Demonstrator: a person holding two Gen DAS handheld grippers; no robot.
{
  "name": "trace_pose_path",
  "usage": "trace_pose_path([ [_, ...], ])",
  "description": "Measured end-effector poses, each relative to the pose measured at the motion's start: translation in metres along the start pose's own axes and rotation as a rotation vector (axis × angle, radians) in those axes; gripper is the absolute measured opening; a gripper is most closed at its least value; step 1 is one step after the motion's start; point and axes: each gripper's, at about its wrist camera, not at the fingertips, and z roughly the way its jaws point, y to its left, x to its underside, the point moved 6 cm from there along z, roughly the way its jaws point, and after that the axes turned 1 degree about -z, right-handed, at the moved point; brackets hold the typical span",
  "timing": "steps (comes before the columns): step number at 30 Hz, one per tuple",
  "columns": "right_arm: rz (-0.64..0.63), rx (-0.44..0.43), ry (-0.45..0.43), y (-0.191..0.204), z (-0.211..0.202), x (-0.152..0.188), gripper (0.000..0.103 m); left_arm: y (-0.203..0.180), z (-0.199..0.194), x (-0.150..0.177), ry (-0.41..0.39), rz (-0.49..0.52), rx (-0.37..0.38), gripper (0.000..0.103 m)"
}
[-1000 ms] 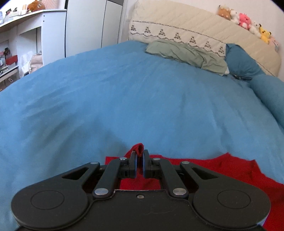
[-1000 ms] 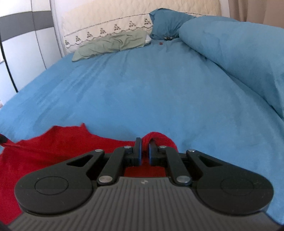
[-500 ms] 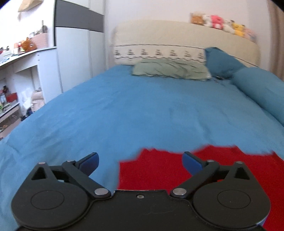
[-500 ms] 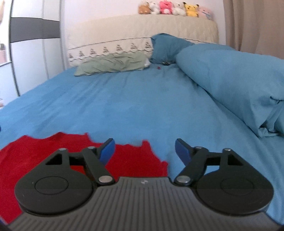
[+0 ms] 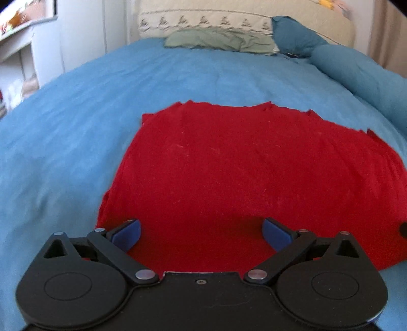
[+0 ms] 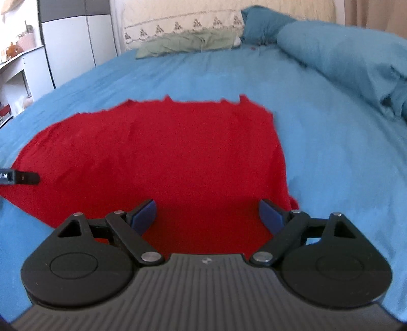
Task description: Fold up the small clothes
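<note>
A red garment (image 5: 241, 173) lies flat on the blue bedspread (image 5: 76, 132); it also shows in the right wrist view (image 6: 165, 152). My left gripper (image 5: 202, 234) is open and empty, held above the garment's near left part. My right gripper (image 6: 207, 215) is open and empty above the garment's near right part. The tip of the left gripper (image 6: 23, 177) shows at the left edge of the right wrist view.
A green pillow (image 5: 218, 40) and a cream headboard (image 5: 203, 19) stand at the far end of the bed. A rolled blue duvet (image 6: 343, 53) lies along the right side. White furniture (image 6: 68, 48) stands to the left of the bed.
Both grippers were shut on the red garment's edge, then opened and let it go. They have pulled back and up, so the whole flat garment now shows.
</note>
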Motion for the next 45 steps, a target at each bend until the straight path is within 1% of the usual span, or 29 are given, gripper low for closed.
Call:
trace_pose_path([
  [2,0.028,-0.012,-0.003,-0.002,0.000,0.005,0.103,-0.003,0.000,0.001,0.011,0.023,-0.007,0.103],
  [3,0.035,-0.016,-0.002,-0.003,0.000,0.005,0.103,-0.003,0.000,0.000,0.022,0.018,-0.008,0.103],
  [5,0.031,-0.010,-0.003,-0.003,-0.004,0.002,0.103,0.000,-0.004,-0.001,0.056,-0.011,-0.001,0.103],
  [7,0.027,0.001,-0.016,-0.002,-0.016,-0.004,0.103,0.002,-0.012,-0.010,0.094,-0.058,0.000,0.103],
  [9,0.000,0.045,0.004,0.000,-0.034,-0.011,0.103,0.000,-0.027,-0.017,0.073,-0.100,0.016,0.103],
  [10,-0.009,0.073,0.029,0.000,-0.043,-0.014,0.103,-0.003,-0.035,-0.019,0.045,-0.117,0.044,0.103],
  [11,0.002,0.082,0.043,0.000,-0.052,-0.014,0.103,-0.006,-0.041,-0.019,0.027,-0.126,0.068,0.103],
  [13,0.075,0.077,0.047,-0.004,-0.070,-0.008,0.103,-0.016,-0.045,-0.017,0.019,-0.126,0.096,0.103],
  [15,0.176,0.078,0.060,-0.011,-0.077,0.005,0.103,-0.025,-0.047,-0.010,0.017,-0.099,0.115,0.103],
  [17,0.270,0.065,0.025,-0.017,-0.081,0.018,0.103,-0.033,-0.047,-0.004,0.011,-0.054,0.124,0.103],
  [20,0.346,0.020,-0.030,-0.019,-0.082,0.034,0.103,-0.045,-0.043,0.006,0.002,0.010,0.104,0.103],
  [22,0.392,0.004,-0.036,-0.021,-0.077,0.038,0.103,-0.054,-0.040,0.011,0.006,0.037,0.118,0.103],
  [24,0.455,-0.013,-0.026,-0.024,-0.067,0.040,0.101,-0.062,-0.037,0.015,0.011,0.062,0.120,0.103],
  [26,0.494,0.011,-0.051,-0.027,-0.059,0.041,0.095,-0.066,-0.037,0.015,0.008,0.075,0.114,0.103],
  [27,0.511,0.024,-0.072,-0.029,-0.056,0.040,0.093,-0.067,-0.037,0.015,0.005,0.075,0.115,0.103],
  [29,0.560,0.033,-0.118,-0.034,-0.050,0.035,0.088,-0.067,-0.036,0.014,0.005,0.071,0.131,0.103],
  [33,0.659,0.045,-0.178,-0.045,-0.030,0.027,0.083,-0.064,-0.040,0.013,-0.018,0.066,0.134,0.103],
  [34,0.665,0.057,-0.190,-0.047,-0.027,0.025,0.078,-0.065,-0.038,0.011,-0.026,0.066,0.130,0.103],
  [37,0.646,0.070,-0.206,-0.048,-0.022,0.020,0.072,-0.066,-0.030,-0.001,-0.050,0.062,0.124,0.103],
  [39,0.626,0.074,-0.203,-0.046,-0.022,0.019,0.065,-0.068,-0.021,-0.014,-0.065,0.069,0.112,0.103],
  [40,0.618,0.070,-0.200,-0.046,-0.022,0.019,0.055,-0.070,-0.014,-0.022,-0.070,0.079,0.100,0.103],
  [41,0.614,0.058,-0.195,-0.045,-0.021,0.018,0.047,-0.073,-0.007,-0.028,-0.067,0.087,0.088,0.103],
  [43,0.600,0.046,-0.188,-0.043,-0.020,0.016,0.042,-0.075,0.009,-0.038,-0.049,0.092,0.070,0.103],
  [45,0.580,0.055,-0.186,-0.043,-0.021,0.014,0.037,-0.074,0.025,-0.044,-0.026,0.066,0.070,0.103],
])
